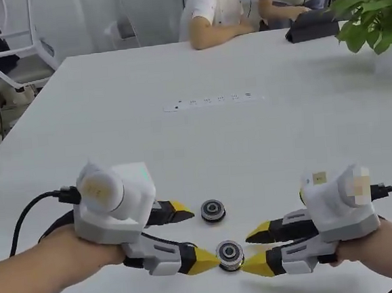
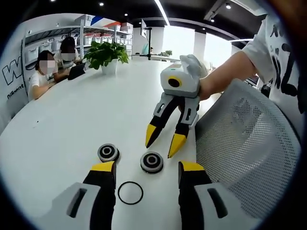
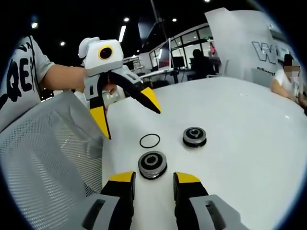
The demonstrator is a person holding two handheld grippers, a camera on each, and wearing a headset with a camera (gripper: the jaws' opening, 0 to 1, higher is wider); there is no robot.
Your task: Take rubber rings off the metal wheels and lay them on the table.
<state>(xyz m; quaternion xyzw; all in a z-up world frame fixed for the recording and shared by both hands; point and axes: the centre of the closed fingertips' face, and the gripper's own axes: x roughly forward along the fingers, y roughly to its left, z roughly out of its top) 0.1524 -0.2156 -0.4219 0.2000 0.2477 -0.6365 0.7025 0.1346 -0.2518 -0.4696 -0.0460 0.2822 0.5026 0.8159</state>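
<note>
Currently I read both tools held low over the table [image 1: 249, 135], tips facing each other. The left tool [image 1: 203, 237] is spread wide and the right tool [image 1: 246, 252] narrower, both empty. Wheel count is two: near wheel [image 1: 229, 252] between the facing tips, far wheel [image 1: 213, 210] just beyond. One rubber ring [image 2: 130, 192] lies flat between the left tool's jaws.

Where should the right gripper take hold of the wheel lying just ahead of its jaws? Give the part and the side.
Take the wheel by its outer rim, one jaw on each side. It lies flat on the table, so only the round edge offers opposing faces. Come in low from the right gripper's own side; its open jaws line up with it.
</note>
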